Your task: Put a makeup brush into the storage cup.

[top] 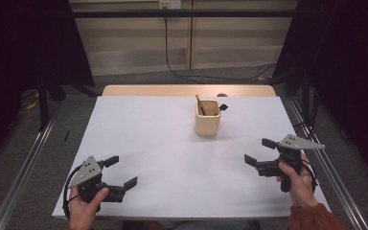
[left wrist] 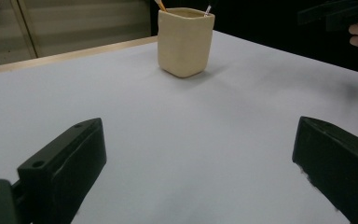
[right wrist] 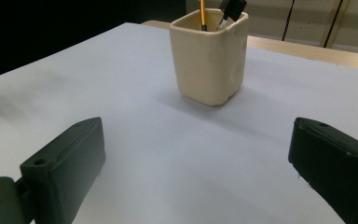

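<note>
The cup [top: 207,118] stands upright far of both wide-open, empty grippers, nearer the right gripper [top: 259,152] than the left gripper [top: 121,171], pencil [top: 199,103] leaning inside.

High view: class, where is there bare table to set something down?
The white table top is bare between the left gripper, the right gripper and the beige square ceramic cup, and across its far left. The only occupied spot is the cup with its pencil.

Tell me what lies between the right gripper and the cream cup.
Nothing: bare white table separates the right gripper from the cream cup, as the right gripper view shows.
</note>
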`<act>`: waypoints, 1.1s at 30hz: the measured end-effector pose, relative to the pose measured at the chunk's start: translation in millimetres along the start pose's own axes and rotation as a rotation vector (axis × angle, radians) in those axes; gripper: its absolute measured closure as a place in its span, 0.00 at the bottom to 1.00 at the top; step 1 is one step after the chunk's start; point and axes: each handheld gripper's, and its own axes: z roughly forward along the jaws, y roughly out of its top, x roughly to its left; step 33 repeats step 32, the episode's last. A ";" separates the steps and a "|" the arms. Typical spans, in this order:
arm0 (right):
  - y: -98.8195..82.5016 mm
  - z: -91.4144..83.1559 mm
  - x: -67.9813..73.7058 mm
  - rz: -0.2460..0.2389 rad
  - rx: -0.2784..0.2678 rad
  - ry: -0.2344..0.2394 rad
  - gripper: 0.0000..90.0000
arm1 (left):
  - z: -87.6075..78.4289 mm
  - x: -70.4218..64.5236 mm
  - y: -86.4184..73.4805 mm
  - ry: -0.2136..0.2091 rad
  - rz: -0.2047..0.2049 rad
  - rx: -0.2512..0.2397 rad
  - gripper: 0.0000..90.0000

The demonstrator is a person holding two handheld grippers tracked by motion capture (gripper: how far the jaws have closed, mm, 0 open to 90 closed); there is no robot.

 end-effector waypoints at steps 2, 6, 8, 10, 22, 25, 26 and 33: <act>-4.5 -4.2 -0.8 0.002 0.001 -0.004 0.03 | -0.3 -0.2 -0.4 0.001 -0.003 0.002 0.03; -11.5 -12.9 -0.4 0.007 -0.004 -0.019 0.03 | -2.4 -1.7 -1.6 0.006 -0.013 0.001 0.03; -14.9 -17.5 -0.1 0.011 -0.007 -0.026 0.03 | -3.6 -1.4 -1.9 0.011 -0.010 0.003 0.03; -19.1 -22.5 0.3 0.016 -0.013 -0.044 0.03 | -5.3 -1.5 -2.6 0.012 -0.012 -0.001 0.03; -42.8 -49.1 -4.3 0.061 -0.039 -0.111 0.02 | -13.0 -4.9 -5.5 0.050 -0.012 -0.006 0.03; -42.6 -49.9 -4.9 0.071 -0.052 -0.111 0.01 | -12.6 -6.8 -4.8 0.050 -0.012 -0.013 0.03; -42.7 -49.0 -4.6 0.065 -0.046 -0.118 0.02 | -12.7 -6.4 -4.5 0.048 -0.012 -0.018 0.03; -42.3 -47.0 -1.9 0.053 -0.039 -0.098 0.02 | -12.1 -4.0 -4.1 0.057 -0.021 -0.018 0.03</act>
